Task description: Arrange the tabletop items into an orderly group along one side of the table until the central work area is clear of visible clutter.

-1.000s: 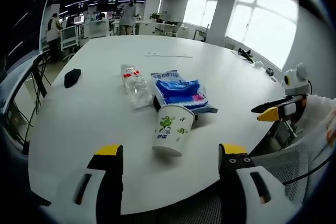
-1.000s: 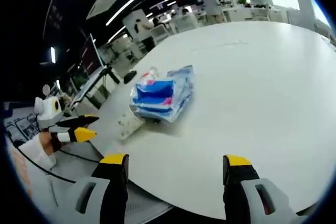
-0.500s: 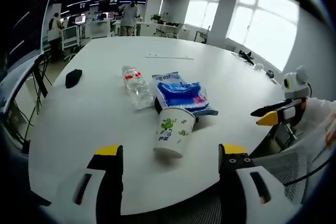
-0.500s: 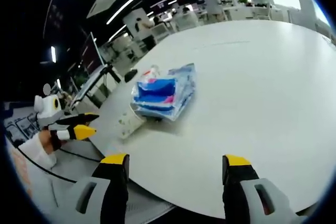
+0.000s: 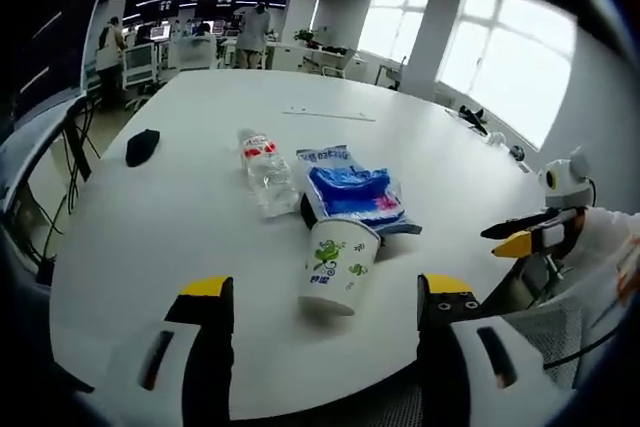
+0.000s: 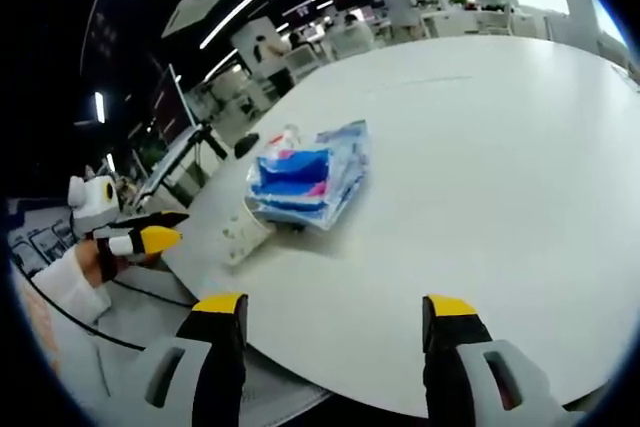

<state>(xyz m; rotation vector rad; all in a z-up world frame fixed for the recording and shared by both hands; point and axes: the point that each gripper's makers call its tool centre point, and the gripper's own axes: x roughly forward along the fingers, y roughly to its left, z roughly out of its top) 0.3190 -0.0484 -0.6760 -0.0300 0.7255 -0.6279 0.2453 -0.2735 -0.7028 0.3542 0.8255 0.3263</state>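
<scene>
Currently my left gripper (image 5: pixel 320 297) and right gripper (image 6: pixel 332 312) hang spread and empty. At 12 o'clock on the white table (image 5: pixel 190 197): paper cup (image 5: pixel 338 264), water bottle (image 5: pixel 265 170) behind at 11, blue packet (image 5: pixel 357 192) touching the cup.

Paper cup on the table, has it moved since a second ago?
No. The paper cup still stands against the blue bag beside the water bottle; only the camera shifted.
</scene>
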